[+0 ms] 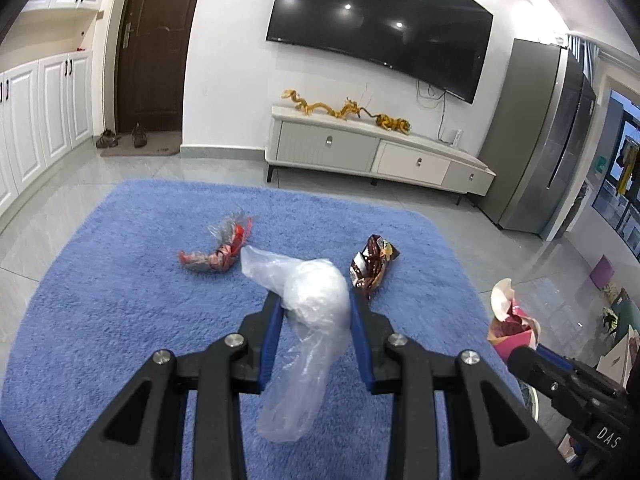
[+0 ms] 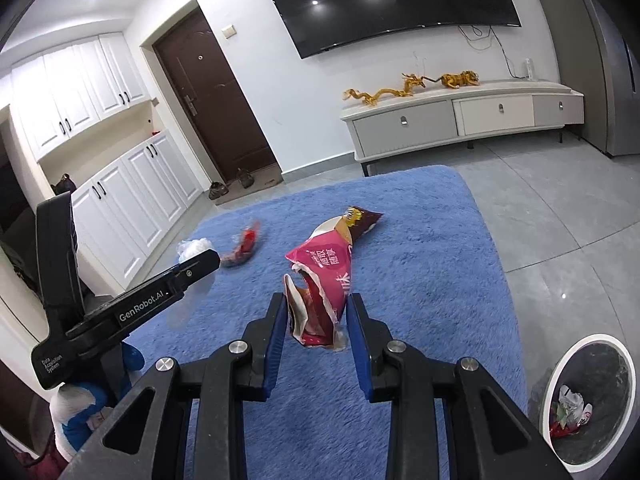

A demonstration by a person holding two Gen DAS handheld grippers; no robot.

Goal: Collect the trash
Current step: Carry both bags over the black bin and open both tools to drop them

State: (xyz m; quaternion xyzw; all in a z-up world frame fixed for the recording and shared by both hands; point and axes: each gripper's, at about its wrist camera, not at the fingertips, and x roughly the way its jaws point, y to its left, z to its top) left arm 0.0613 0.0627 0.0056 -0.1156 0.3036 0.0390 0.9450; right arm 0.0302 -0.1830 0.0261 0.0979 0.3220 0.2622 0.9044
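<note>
My left gripper (image 1: 314, 300) is shut on a crumpled clear plastic bag (image 1: 308, 312) and holds it above the blue rug (image 1: 120, 300). My right gripper (image 2: 318, 304) is shut on a torn pink snack wrapper (image 2: 324, 276), also held above the rug; it shows at the right of the left wrist view (image 1: 512, 316). On the rug lie a red and clear wrapper (image 1: 220, 248) and a dark brown snack wrapper (image 1: 372, 264). The brown wrapper (image 2: 360, 218) lies beyond the pink one in the right wrist view. A round white trash bin (image 2: 588, 396) with some trash inside stands at the lower right.
A white TV cabinet (image 1: 372, 148) with golden dragon figures stands by the far wall under a large TV. White cupboards (image 2: 132, 184) and a brown door are on the left. A grey fridge (image 1: 540, 140) is on the right. Grey tile floor surrounds the rug.
</note>
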